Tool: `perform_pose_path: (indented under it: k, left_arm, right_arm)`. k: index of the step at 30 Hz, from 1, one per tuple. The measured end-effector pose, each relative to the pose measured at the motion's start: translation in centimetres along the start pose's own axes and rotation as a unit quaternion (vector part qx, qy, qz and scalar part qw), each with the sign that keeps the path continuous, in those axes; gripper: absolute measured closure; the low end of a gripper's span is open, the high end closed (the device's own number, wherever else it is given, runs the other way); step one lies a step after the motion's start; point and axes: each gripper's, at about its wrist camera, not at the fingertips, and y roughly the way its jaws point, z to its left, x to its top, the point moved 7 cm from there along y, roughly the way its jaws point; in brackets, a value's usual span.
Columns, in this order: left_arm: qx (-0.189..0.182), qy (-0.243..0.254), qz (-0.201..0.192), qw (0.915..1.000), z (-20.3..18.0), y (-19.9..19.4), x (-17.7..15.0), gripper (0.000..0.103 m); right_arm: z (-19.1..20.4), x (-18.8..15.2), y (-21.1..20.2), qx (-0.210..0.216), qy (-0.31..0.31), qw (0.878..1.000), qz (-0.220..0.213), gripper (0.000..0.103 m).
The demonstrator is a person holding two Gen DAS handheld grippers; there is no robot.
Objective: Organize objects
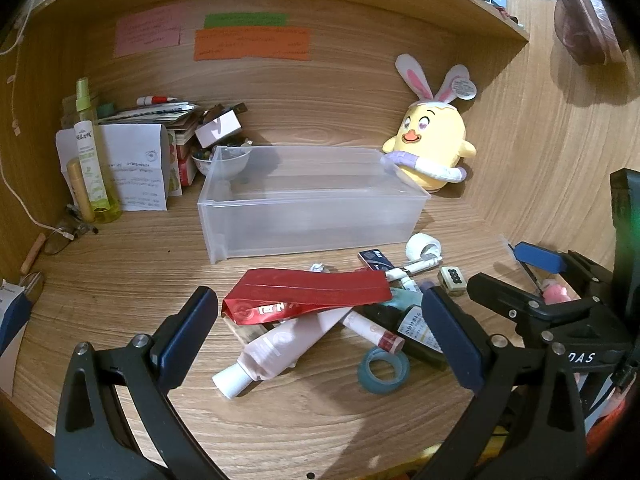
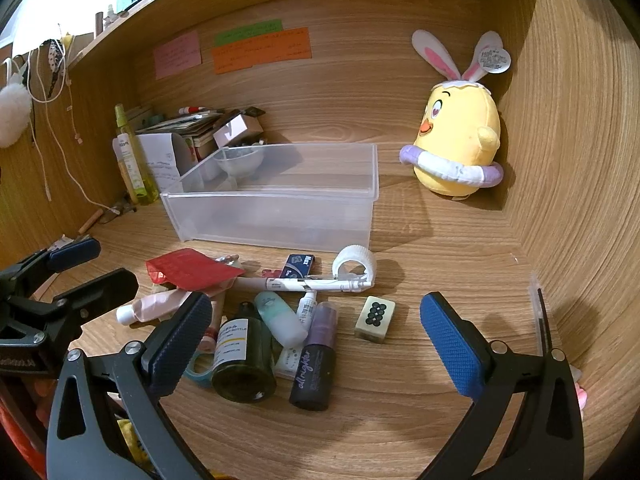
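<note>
At the wooden desk's [image 2: 420,400] left edge stands a tall yellow-green spray bottle [image 1: 90,148]. The left gripper [image 1: 320,328] hovers with its jaws wide apart and nothing between them, above a pink squeeze tube with a white cap [image 1: 276,346] and a shiny red foil packet [image 1: 308,294]. Toward the back edge sits a clear, empty plastic bin [image 2: 276,204]. The right gripper [image 2: 316,332] hangs equally spread, gripping nothing, over a dark green bottle [image 2: 240,356], a purple spray bottle [image 2: 316,364] and a mahjong tile [image 2: 375,318]. A yellow plush chick with bunny ears [image 2: 456,136] occupies the back right corner.
</note>
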Motion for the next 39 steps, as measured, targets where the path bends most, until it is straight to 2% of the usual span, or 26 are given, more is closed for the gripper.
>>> perform_pose_path:
  k: [16, 28, 34, 39]
  left_arm:
    - [-0.003, 0.004, 0.000, 1.0000, -0.3, 0.1, -0.4, 0.000]
    - [-0.019, -0.002, 0.006, 0.9998, 0.0, 0.1, -0.6, 0.000]
    - [-0.008, -0.018, 0.006, 0.9998, 1.9, 0.1, -0.6, 0.000]
    - [0.007, -0.033, 0.023, 0.9992, 4.4, 1.0, -1.2, 0.000]
  right_arm:
    - [0.1, -0.1, 0.2, 0.005, 0.003, 1.000, 0.005, 0.000]
    - [0.3, -0.4, 0.6, 0.013, 0.002, 1.000, 0.010, 0.000]
    - [-0.7, -0.2, 0.2, 0.008, 0.002, 1.000, 0.001, 0.000]
    - [-2.3, -0.2, 0.3, -0.005, 0.010, 1.000, 0.001, 0.000]
